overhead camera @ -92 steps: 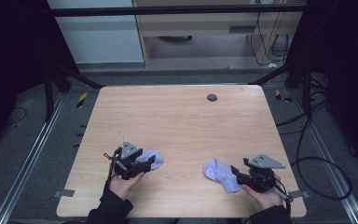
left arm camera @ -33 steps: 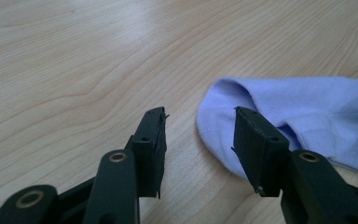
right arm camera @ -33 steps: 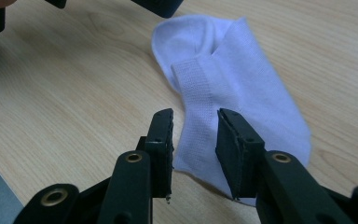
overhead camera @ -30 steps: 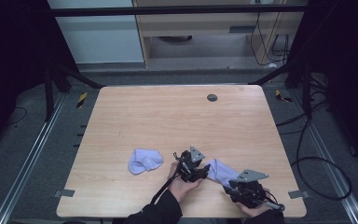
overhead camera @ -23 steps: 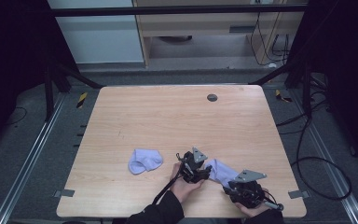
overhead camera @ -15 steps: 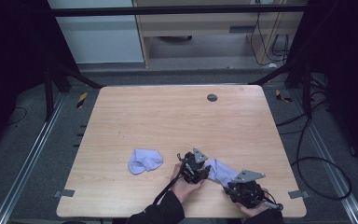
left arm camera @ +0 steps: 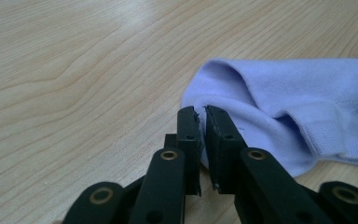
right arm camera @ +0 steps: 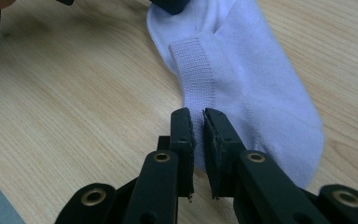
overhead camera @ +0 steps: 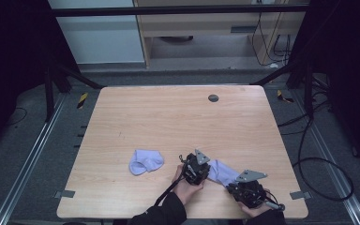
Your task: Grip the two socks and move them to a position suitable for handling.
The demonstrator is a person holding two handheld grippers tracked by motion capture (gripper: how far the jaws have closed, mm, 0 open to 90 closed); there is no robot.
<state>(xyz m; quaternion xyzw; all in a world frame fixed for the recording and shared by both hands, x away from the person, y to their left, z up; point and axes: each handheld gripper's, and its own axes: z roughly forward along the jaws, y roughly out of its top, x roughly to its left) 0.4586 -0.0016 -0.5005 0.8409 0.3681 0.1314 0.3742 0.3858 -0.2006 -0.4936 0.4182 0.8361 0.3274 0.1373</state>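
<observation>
I have both grippers on one pale lilac sock (overhead camera: 221, 171) near the front edge of the wooden table (overhead camera: 178, 122). My left gripper (left arm camera: 201, 122) has its jaws nearly pressed together, pinching a fold at one end of the soft knit. My right gripper (right arm camera: 197, 122) pinches the sock's edge the same way at the other end, below the ribbed cuff band (right arm camera: 196, 65). A second sock (overhead camera: 145, 161) lies crumpled to the left, apart from both.
</observation>
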